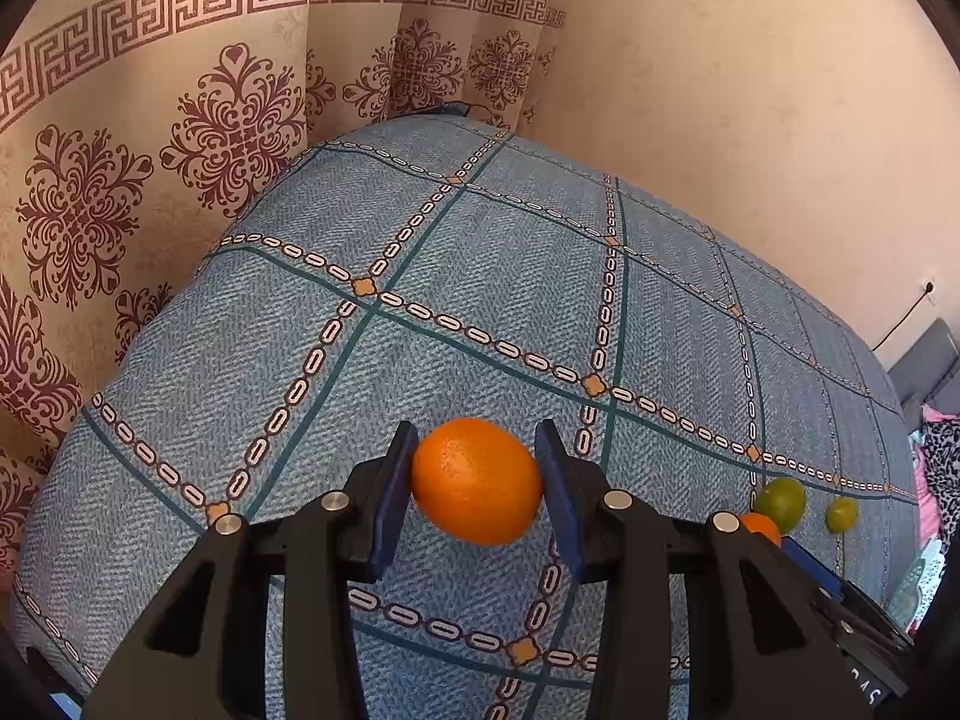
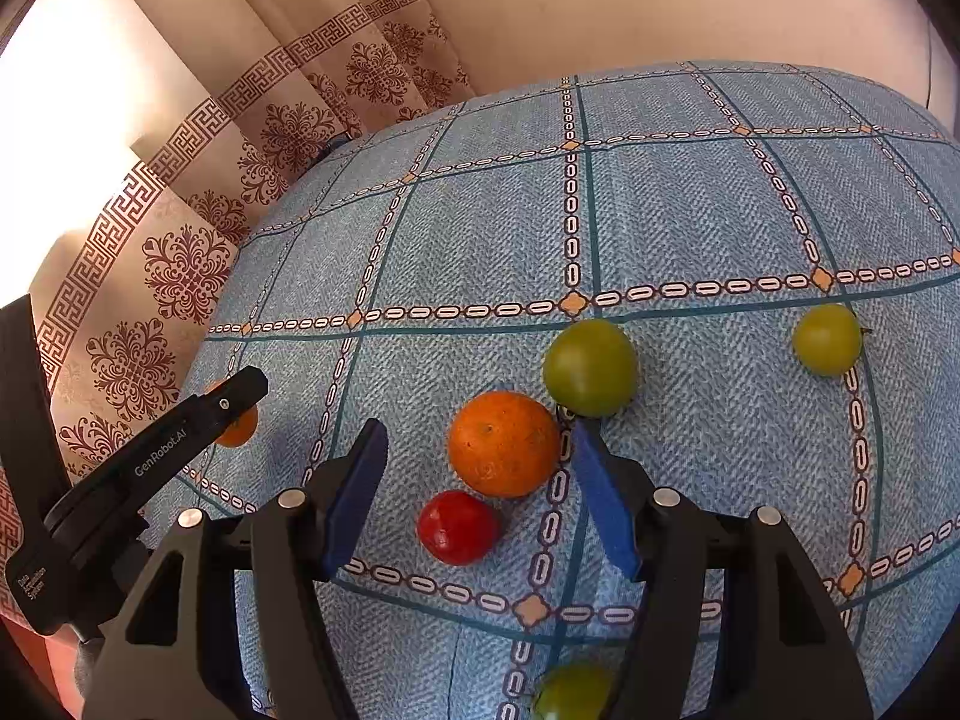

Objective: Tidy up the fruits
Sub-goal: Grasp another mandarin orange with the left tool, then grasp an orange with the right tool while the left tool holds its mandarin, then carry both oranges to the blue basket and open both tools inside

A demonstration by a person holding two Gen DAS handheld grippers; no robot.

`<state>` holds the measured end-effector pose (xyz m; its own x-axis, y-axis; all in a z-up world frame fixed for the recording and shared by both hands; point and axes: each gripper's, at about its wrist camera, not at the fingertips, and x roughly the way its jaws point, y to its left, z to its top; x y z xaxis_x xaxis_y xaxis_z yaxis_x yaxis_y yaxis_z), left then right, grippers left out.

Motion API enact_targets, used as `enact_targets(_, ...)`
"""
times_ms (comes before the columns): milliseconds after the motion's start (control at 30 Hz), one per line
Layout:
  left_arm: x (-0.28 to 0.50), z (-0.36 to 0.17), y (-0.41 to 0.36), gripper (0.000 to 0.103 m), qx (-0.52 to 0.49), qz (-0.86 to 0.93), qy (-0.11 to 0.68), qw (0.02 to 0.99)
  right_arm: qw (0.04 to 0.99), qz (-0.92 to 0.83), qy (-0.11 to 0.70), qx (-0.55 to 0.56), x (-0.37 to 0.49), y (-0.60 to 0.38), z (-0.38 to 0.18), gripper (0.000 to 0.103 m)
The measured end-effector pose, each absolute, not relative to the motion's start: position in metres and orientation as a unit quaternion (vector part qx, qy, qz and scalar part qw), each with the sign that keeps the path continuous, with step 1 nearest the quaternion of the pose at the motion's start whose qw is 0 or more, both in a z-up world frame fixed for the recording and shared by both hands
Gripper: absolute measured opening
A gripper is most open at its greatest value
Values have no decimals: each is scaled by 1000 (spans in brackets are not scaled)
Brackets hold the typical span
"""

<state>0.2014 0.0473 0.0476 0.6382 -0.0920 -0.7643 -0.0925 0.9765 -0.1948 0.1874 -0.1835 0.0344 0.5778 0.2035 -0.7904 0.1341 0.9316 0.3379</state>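
In left claw (image 1: 478, 483): orange (image 1: 477, 480).

Two black hand-held grippers with blue fingers

Each gripper, left (image 1: 478, 483) and right (image 2: 480, 489), has matte black angular arms with triangular cut-outs, round silver pins at the joints and flat blue fingers (image 2: 355, 495); white "GenRobot.AI" lettering marks one body.

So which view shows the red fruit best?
The right wrist view: the red fruit lies unobstructed on the blue cloth between the open right gripper fingers, near an orange. The left wrist view doesn't show it.
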Motion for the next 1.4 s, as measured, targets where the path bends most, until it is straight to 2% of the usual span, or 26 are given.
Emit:
enact_targets(133, 201, 48, 46, 41, -109, -2, 426, 898, 871, 9, 463, 163, 193, -176, 27, 65)
enact_targets(300, 201, 49, 50, 41, -115, -2, 425, 898, 882, -8, 452, 135, 192, -171, 19, 47)
enact_targets(400, 201, 49, 49, 41, -116, -2, 426, 897, 886, -17, 449, 115, 189, -170, 18, 41)
enact_targets(700, 197, 50, 31, 41, -100, -20, 426, 899, 890, -15, 438, 125, 176, -172, 24, 40)
enact_targets(1400, 158, 74, -33, 41, -31, -82, 387, 918, 930, -71, 344, 111, 84, -206, 78, 40)
